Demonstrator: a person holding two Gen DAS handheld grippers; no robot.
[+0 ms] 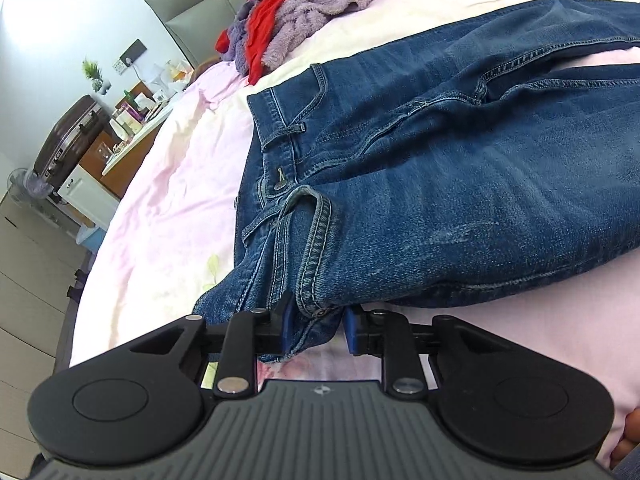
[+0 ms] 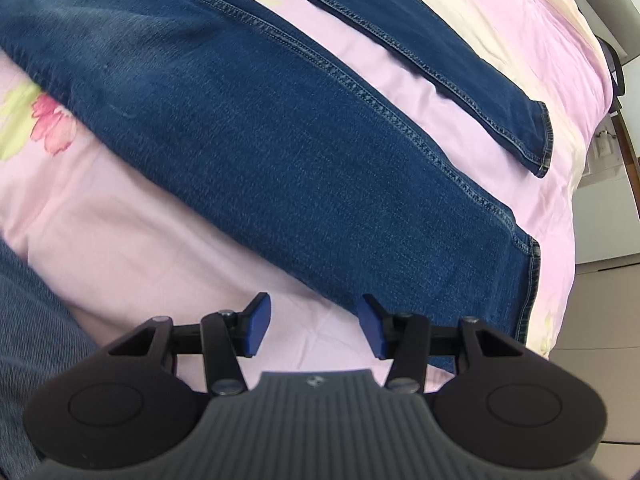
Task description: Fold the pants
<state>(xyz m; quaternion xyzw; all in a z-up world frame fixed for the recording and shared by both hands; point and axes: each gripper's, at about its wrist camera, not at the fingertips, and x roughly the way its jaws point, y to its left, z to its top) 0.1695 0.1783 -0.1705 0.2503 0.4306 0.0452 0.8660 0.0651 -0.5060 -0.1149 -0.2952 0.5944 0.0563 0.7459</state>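
Observation:
Blue jeans [image 1: 440, 168] lie spread on a pink bed cover [image 1: 168, 200], waistband toward the left, button open. My left gripper [image 1: 318, 330] is at the near waistband corner, its blue pads on either side of the denim fold there, closed onto it. In the right wrist view the two legs [image 2: 260, 160] run apart toward their hems [image 2: 532, 280]. My right gripper [image 2: 314, 326] is open and empty, just off the near edge of the near leg, above the pink cover [image 2: 140, 240].
A pile of purple fleece and red cloth [image 1: 304, 12] lies at the head of the bed by the grey headboard [image 1: 192, 4]. A cluttered nightstand [image 1: 132, 128] and a dark suitcase [image 1: 68, 140] stand at the left. The bed's foot edge [image 2: 576, 184] drops off at the right.

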